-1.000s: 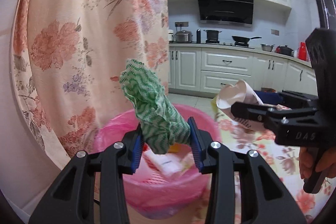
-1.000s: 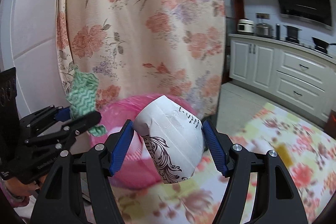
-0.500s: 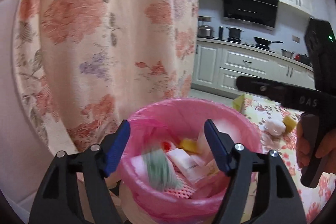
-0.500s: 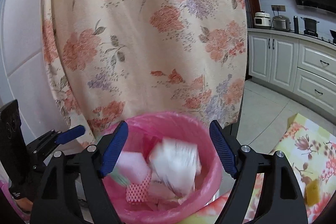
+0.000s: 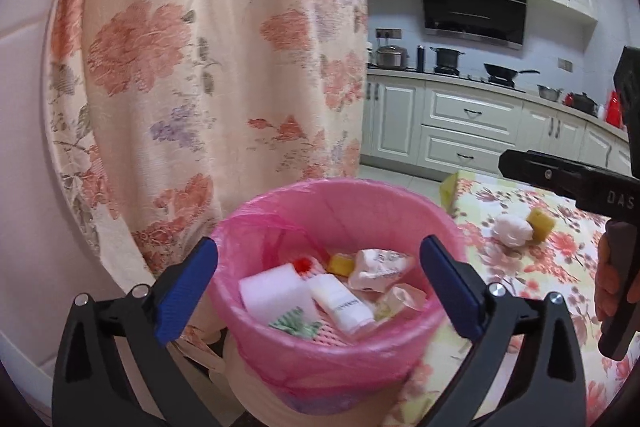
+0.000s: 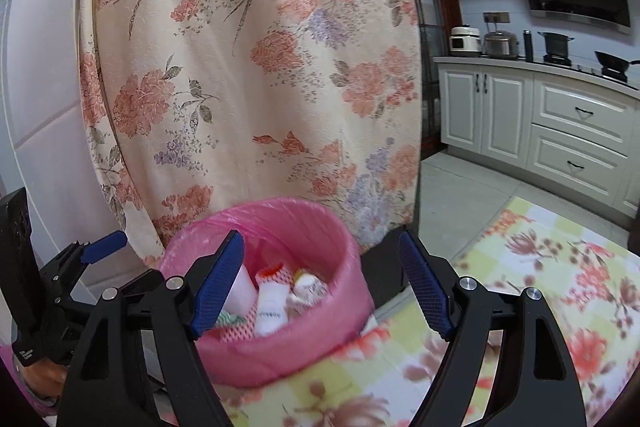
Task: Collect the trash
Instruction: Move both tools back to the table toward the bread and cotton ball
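Green-and-white wavy cloth (image 5: 295, 323) and crumpled printed paper cup (image 5: 380, 263) down in the pink-lined round bin (image 5: 332, 363) among the other trash. Left gripper (image 5: 320, 283) over the rim, jaws just opened wide, nothing between them. Right gripper (image 6: 320, 283) likewise spread and empty. White crumpled wad (image 5: 512, 229) and yellow sponge block (image 5: 541, 223) left on the floral-clothed worktop (image 5: 532, 267), presumably next.

Home kitchen. White panelled cabinets (image 5: 472, 119) above and below, black range hood (image 5: 472, 9) over a hob with a pot (image 5: 446, 58) and frying pan (image 5: 502, 70), rice cooker (image 6: 464, 41) on the worktop (image 6: 536, 67). Floral curtain (image 5: 208, 67), floral tablecloth (image 6: 552, 267), pink-lined waste bin (image 5: 340, 211), tiled floor (image 6: 460, 195).
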`<state>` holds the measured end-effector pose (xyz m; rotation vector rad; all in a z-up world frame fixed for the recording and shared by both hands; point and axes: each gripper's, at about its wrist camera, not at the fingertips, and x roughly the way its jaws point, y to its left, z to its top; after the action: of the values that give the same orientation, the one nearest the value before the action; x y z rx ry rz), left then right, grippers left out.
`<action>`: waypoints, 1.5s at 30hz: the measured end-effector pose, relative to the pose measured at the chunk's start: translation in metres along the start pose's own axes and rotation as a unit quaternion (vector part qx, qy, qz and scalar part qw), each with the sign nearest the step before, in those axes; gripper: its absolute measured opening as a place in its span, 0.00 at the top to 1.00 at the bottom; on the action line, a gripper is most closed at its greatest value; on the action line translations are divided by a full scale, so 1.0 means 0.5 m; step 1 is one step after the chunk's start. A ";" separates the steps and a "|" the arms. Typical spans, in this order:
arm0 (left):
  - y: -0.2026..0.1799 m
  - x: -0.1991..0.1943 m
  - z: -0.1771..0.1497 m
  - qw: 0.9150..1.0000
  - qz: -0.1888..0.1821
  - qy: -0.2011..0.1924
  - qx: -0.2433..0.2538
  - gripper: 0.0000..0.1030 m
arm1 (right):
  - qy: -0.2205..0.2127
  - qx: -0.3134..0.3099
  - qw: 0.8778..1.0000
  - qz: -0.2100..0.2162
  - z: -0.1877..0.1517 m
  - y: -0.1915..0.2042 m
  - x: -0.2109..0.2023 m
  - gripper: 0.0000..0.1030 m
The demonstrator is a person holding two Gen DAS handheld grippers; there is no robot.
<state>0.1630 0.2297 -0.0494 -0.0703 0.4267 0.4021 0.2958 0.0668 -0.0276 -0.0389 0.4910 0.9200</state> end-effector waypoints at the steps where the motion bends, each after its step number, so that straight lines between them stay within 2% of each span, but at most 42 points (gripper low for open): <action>1: -0.012 -0.004 -0.001 1.000 -0.005 -0.001 0.006 0.05 | 0.000 -0.002 1.000 -0.009 -0.008 -0.004 -0.015 0.27; 12: -0.138 -0.025 -0.001 0.997 -0.064 -0.005 0.041 0.05 | 0.007 0.039 0.996 -0.085 -0.098 -0.089 -0.136 0.27; 17: -0.212 -0.030 -0.005 0.993 -0.101 -0.004 0.061 0.05 | 0.018 0.057 0.991 -0.119 -0.141 -0.136 -0.174 0.27; 26: -0.334 -0.004 -0.023 0.983 -0.158 0.020 0.091 0.05 | 0.028 0.090 0.982 -0.165 -0.194 -0.219 -0.227 0.27; 33: -0.395 0.036 -0.049 0.977 -0.183 0.048 0.101 0.05 | 0.046 0.102 0.976 -0.188 -0.219 -0.264 -0.226 0.27; 45: -0.435 0.127 -0.079 0.973 -0.182 0.093 0.108 0.05 | 0.084 0.093 0.972 -0.197 -0.200 -0.325 -0.146 0.27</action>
<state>0.2861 0.0472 -0.1154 0.0267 0.6284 -0.0149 0.3451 -0.1118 -0.1139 -0.0425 0.6966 0.4806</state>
